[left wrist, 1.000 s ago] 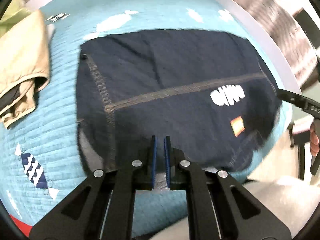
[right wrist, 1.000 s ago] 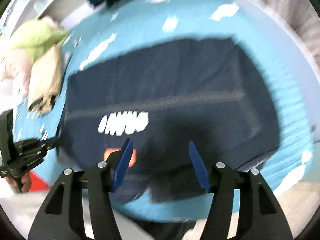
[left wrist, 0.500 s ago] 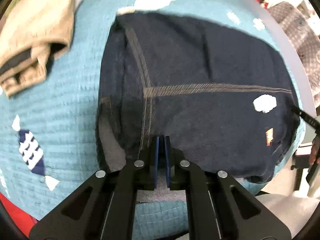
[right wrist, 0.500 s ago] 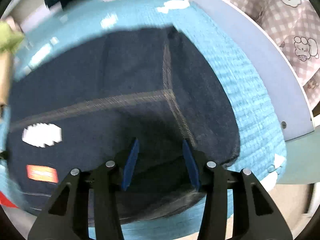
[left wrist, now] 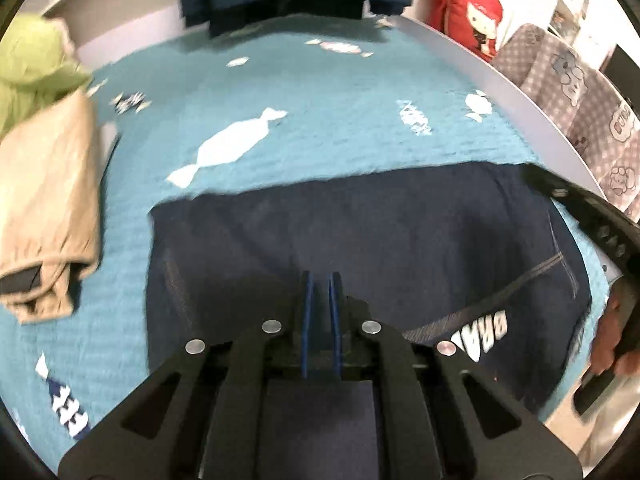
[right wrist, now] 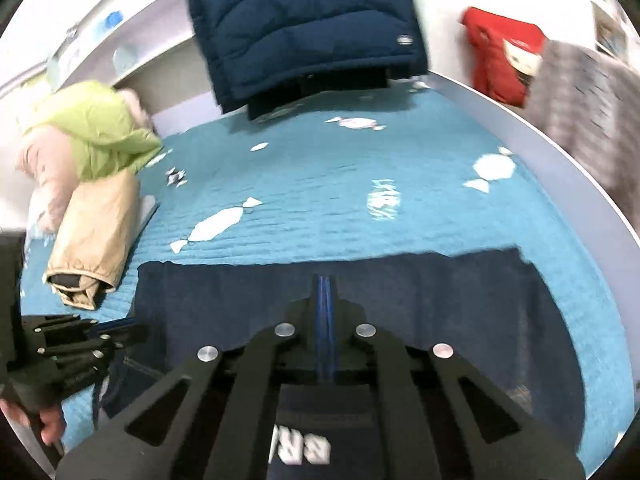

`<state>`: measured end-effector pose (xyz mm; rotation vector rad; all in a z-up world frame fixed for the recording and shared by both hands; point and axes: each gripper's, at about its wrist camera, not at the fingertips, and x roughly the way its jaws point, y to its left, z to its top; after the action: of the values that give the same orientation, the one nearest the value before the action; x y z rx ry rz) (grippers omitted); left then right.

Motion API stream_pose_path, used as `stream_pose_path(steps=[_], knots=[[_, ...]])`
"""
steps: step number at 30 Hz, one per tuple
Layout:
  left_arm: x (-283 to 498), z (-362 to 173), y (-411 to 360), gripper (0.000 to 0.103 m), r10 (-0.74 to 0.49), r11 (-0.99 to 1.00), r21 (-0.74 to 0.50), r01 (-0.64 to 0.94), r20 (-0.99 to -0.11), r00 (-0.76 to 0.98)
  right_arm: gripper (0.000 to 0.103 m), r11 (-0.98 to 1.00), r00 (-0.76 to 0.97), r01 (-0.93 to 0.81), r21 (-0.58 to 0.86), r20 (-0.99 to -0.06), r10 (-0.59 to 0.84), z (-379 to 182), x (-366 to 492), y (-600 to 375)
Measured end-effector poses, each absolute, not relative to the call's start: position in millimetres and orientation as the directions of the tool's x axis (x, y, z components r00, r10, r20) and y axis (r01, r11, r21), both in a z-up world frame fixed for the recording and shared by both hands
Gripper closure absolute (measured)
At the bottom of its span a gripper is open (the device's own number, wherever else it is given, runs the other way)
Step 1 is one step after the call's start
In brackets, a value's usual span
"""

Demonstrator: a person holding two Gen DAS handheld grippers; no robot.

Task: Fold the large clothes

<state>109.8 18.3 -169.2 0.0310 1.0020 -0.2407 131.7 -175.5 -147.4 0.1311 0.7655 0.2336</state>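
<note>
A navy sweatshirt (left wrist: pixel 360 240) with white letters lies on the teal bedspread (left wrist: pixel 340 120), its far edge folded straight; it also shows in the right wrist view (right wrist: pixel 400 300). My left gripper (left wrist: pixel 319 280) is shut on the near edge of the sweatshirt, with cloth running back under its fingers. My right gripper (right wrist: pixel 324 280) is shut on the near edge of the same sweatshirt, and its white letters show under it. Each gripper shows at the side of the other's view.
A folded beige jacket (left wrist: pixel 48 208) and a green jacket (right wrist: pixel 96 132) lie at the left. A dark blue puffer jacket (right wrist: pixel 304 20) hangs at the back. A red cushion (left wrist: pixel 468 12) and checked cushions (left wrist: pixel 580 92) stand beyond the bed's white right rim (left wrist: pixel 520 88).
My right gripper has closed on the sweatshirt's near edge. Both grippers have lifted and tilted up, so more of the bed and the far wall shows.
</note>
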Motion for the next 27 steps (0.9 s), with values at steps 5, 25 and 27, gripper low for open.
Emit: stream_pose_path(steps=[5,25,27], knots=[[143,-202,-4,0.094,-0.217,0.971,-0.126,0.205,-0.826,0.521,0.101,0.944,0.613,-0.229,0.237,-0.718,0.329,-183,165,-147],[132,-212,94,0.1,-0.154,0.988,-0.138,0.07,-0.822,0.548,0.099,0.966,0.602,0.012,0.259,-0.773,0.2,-189,142,-314],[116,-198,77,0.1,-0.21,0.977,-0.158,0.141,-0.803,0.557,0.099,0.958,0.609,-0.035,0.285,-0.754,0.246,-179,128,-295]])
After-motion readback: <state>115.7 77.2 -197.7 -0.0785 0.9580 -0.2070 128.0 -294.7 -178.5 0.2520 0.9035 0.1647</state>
